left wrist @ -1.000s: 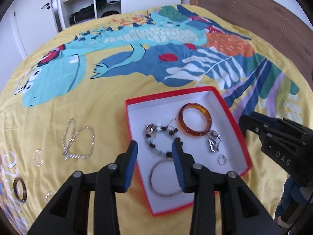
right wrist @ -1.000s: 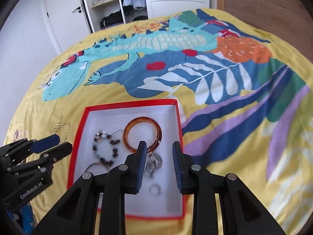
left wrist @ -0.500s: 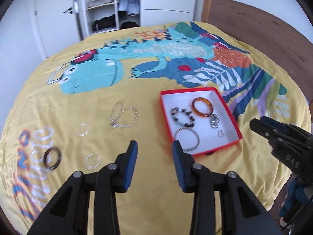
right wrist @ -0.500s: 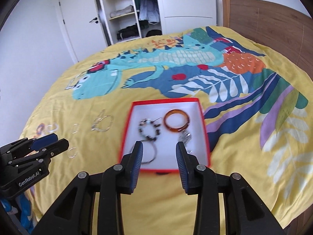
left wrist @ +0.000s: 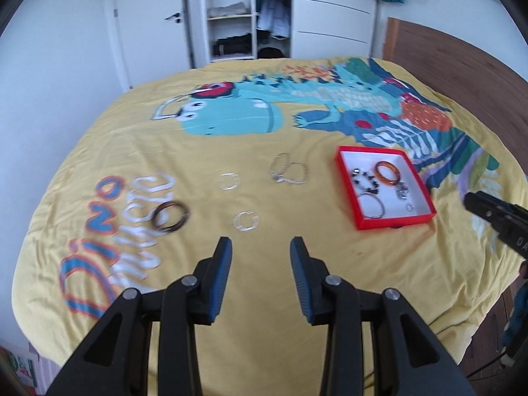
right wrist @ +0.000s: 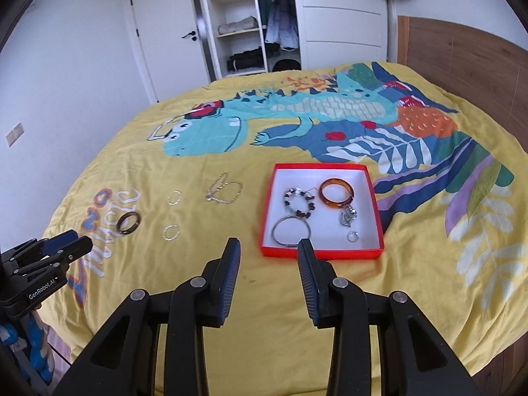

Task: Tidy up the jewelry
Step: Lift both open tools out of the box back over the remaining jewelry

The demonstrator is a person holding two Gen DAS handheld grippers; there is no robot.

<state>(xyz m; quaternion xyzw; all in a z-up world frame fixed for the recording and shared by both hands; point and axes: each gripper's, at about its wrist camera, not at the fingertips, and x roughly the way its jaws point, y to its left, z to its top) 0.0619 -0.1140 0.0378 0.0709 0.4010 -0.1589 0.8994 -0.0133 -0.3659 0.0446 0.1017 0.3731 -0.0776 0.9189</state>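
Left wrist view: left claw [left wrist: 260, 247] hangs over the yellow bedspread [left wrist: 264, 297], jaws apart w/ nothing between them. Loose jewelry lies ahead of it on the bed: a clear ring [left wrist: 246, 221] just beyond the tips, slightly left of centre; a 2nd clear ring [left wrist: 228, 181] farther out; a silver chain [left wrist: 287, 173] beyond, a bit right; a dark bangle [left wrist: 171, 219] off to the left. The red box [left wrist: 396, 222] sits to the right, well apart from the loose pieces, already holding an amber bangle [left wrist: 388, 173], a beaded bracelet [left wrist: 364, 180], a silver hoop [left wrist: 372, 205] and small bits. View is a little blurred.

Right wrist view: right claw [right wrist: 269, 257] is also empty, jaws parted. The box is straight ahead and slightly right of its tips; the loose pieces lie to the left, toward the left claw, which shows at the left edge.

Judgement: four pieces are not yet boxed. Left claw is the nearer one for all of them, and the near clear ring is the closest pick. It lies flat, no long axis, so approach angle matters little; a thin flat ring on soft cloth could be hard to pinch. The chain runs roughly across the left view, prob. best grabbed across its bunched part.
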